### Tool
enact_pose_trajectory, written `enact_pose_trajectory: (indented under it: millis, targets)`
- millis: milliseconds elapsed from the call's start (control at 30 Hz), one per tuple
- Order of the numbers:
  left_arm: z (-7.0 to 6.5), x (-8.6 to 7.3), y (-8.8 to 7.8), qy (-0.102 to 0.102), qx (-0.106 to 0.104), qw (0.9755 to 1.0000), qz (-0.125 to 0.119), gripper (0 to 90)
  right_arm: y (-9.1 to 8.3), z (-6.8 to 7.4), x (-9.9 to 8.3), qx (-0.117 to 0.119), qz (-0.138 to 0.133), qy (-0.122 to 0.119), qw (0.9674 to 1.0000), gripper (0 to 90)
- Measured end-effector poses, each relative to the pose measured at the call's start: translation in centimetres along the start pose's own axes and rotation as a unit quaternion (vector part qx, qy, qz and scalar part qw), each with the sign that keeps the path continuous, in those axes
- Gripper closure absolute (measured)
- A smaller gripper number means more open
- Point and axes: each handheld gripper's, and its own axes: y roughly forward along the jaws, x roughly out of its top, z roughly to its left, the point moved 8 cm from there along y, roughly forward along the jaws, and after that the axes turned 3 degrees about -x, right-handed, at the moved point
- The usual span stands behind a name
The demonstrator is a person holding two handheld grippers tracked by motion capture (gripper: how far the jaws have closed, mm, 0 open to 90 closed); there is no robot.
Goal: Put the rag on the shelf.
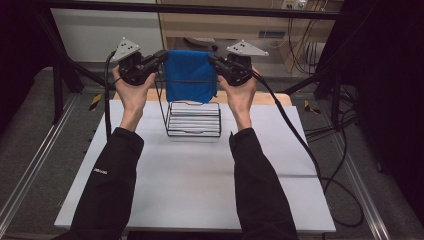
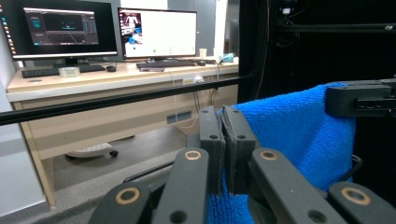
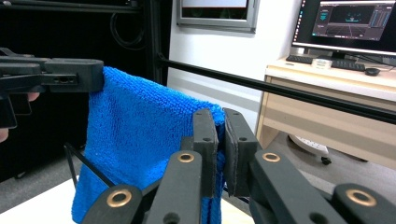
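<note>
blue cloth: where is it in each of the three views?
High view: blue cloth top centre, stretched between both grippers above the wire rack.
Left gripper view: right half, one corner clamped in the near fingers.
Right gripper view: left-centre.
Shared landmark: black crossbar.

A fuzzy blue terry cloth hangs over a thin black wire rack on a matt white table.

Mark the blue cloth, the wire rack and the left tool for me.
blue cloth [image 1: 189,75], high view, middle of the hanging front face.
wire rack [image 1: 194,134], high view, front edge of its base.
left tool [image 2: 223,140], left gripper view, midway between its fingertips, shut on the cloth's edge.
</note>
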Motion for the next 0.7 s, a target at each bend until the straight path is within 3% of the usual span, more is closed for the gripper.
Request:
enact_pose_trajectory:
  millis: [333, 433, 700]
  targets:
    - [-0.6, 0.1, -1.7, 0.006, -0.016, 0.9998, -0.005, 87.1, -1.0, 0.8, 0.4, 0.018, -0.007, -0.004, 0.9998, 84.9]
    - [-1.0, 0.0, -2.2, 0.006, -0.034, 0.9994, 0.001, 87.0, -1.4, 1.1, 0.2, 0.02, 0.001, -0.007, 0.9998, 84.7]
    - [-1.3, -0.5, -2.4, 0.005, -0.038, 0.9991, 0.014, 87.0, -1.9, 1.4, -0.2, 0.023, 0.018, -0.017, 0.9994, 84.4]
